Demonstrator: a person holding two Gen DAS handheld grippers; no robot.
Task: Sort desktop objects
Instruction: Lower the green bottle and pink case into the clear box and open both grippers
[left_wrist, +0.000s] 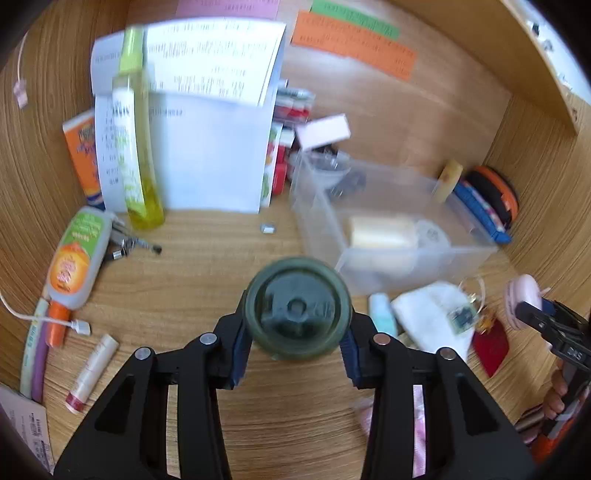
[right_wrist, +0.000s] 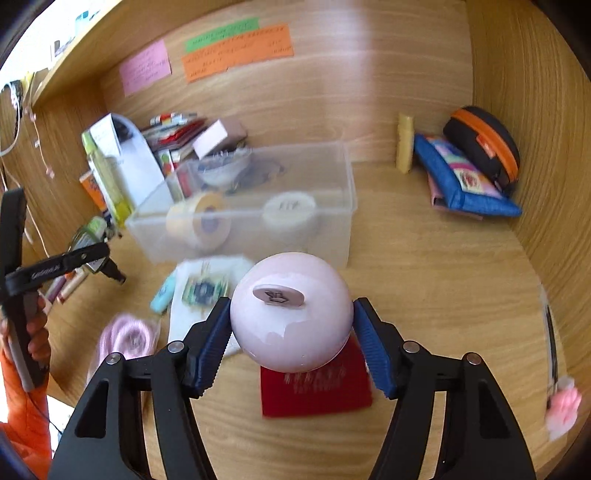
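Observation:
My left gripper (left_wrist: 295, 338) is shut on a dark green round jar (left_wrist: 297, 308), held above the wooden desk in front of a clear plastic bin (left_wrist: 399, 236). My right gripper (right_wrist: 291, 332) is shut on a pale pink round case (right_wrist: 291, 310) with an oval label, held above a red pouch (right_wrist: 317, 391). In the right wrist view the bin (right_wrist: 258, 192) holds a tape roll (right_wrist: 201, 221) and a white round tin (right_wrist: 290, 214). The right gripper with the pink case also shows at the right edge of the left wrist view (left_wrist: 532, 306).
Left side: a yellow spray bottle (left_wrist: 136, 147), papers (left_wrist: 207, 122), an orange-green tube (left_wrist: 77, 258), keys (left_wrist: 129, 242), a lip balm (left_wrist: 92, 373). A white cloth (left_wrist: 432, 317) and mint tube (left_wrist: 382, 314) lie before the bin. Blue and black-orange pouches (right_wrist: 476, 173) fill the right corner.

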